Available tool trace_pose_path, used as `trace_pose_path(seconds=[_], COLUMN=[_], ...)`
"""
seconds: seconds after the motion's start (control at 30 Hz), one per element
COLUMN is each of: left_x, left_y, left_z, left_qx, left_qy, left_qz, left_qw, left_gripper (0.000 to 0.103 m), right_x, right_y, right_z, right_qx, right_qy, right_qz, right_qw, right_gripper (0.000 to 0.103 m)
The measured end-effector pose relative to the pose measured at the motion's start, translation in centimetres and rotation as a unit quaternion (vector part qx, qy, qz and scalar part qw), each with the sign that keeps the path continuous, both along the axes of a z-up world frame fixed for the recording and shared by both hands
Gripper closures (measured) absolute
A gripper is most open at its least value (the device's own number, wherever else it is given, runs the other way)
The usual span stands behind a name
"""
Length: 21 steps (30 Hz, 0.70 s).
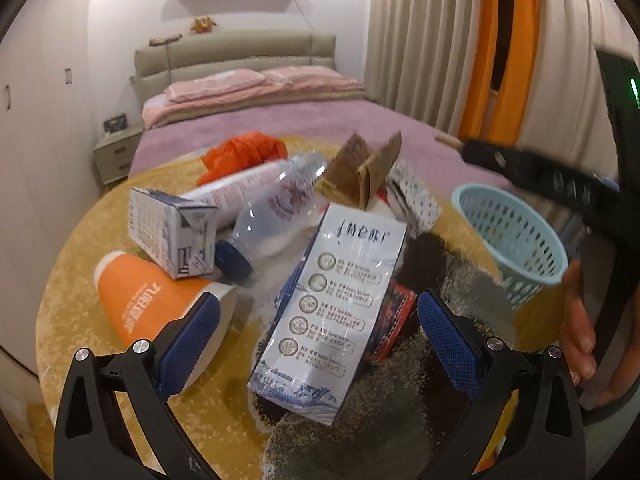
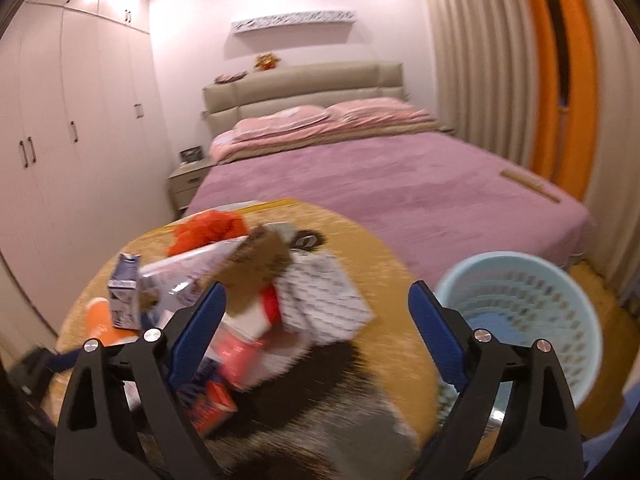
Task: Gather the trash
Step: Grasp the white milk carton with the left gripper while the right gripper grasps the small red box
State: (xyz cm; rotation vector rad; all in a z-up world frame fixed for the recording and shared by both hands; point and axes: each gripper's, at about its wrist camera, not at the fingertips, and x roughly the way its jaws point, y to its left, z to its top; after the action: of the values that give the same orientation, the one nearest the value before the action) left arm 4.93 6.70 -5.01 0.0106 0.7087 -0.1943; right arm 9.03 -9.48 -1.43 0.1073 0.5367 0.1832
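1. Left wrist view: my left gripper [image 1: 318, 322] is spread wide with nothing between its blue pads. The tall white milk carton [image 1: 334, 304] lies in the gap, leaning away from me, touching neither pad as far as I can tell.
2. The orange paper cup [image 1: 150, 306] lies on its side just behind the left pad. Farther off sit a small blue-and-white carton [image 1: 170, 234], a clear plastic bottle [image 1: 274, 216] with a dark blue cap, a brown cardboard piece [image 1: 362, 172] and an orange plastic bag [image 1: 244, 152].
3. The milk carton bears Chinese print beside five round icons; I cannot read it. The cup's white lettering is also unreadable.
4. The pale blue basket [image 1: 516, 236] stands to the right on the round yellow rug [image 1: 80, 280]. Above it, blurred, is the right gripper [image 1: 532, 172], with a hand [image 1: 578, 320] at the right edge.
5. Right wrist view: my right gripper [image 2: 316, 328] is also spread and empty, tilted down over the rug. The trash pile is blurred; a patterned white box [image 2: 324, 300] lies between the pads, farther off.
6. The basket sits just beyond the right pad. The bed [image 2: 400, 200] fills the far side.
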Motion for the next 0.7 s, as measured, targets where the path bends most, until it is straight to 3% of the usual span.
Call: trace_pose_path(seconds=[0.37, 0.57, 0.63, 0.7], left_x=[2.2, 2.6, 2.8, 2.7], left_y=[0.4, -0.1, 0.0, 0.1], left_z=[-1.4, -1.9, -2.0, -2.0], left_qx=[-0.011, 0.001, -0.002, -0.005], left_qy=[0.046, 0.056, 0.058, 0.058], left_qz=[-0.023, -0.026, -0.025, -0.024], left_qw=[0.9986, 0.9981, 0.9980, 0.9980], left_gripper=[0.013, 0.029, 0.039, 0.041], right_x=[5.6, 7.9, 8.2, 8.3], right_y=[3.3, 4.5, 4.8, 4.8], right_z=[-1.0, -2.1, -2.4, -2.8], right_qx=[0.044, 0.045, 0.040, 0.043], right_qy=[0.087, 0.128, 0.135, 0.142], right_qz=[0.011, 0.011, 0.015, 0.023], right_qw=[0.995, 0.991, 0.990, 0.989], right_gripper=[0.015, 0.015, 0.031, 0.042])
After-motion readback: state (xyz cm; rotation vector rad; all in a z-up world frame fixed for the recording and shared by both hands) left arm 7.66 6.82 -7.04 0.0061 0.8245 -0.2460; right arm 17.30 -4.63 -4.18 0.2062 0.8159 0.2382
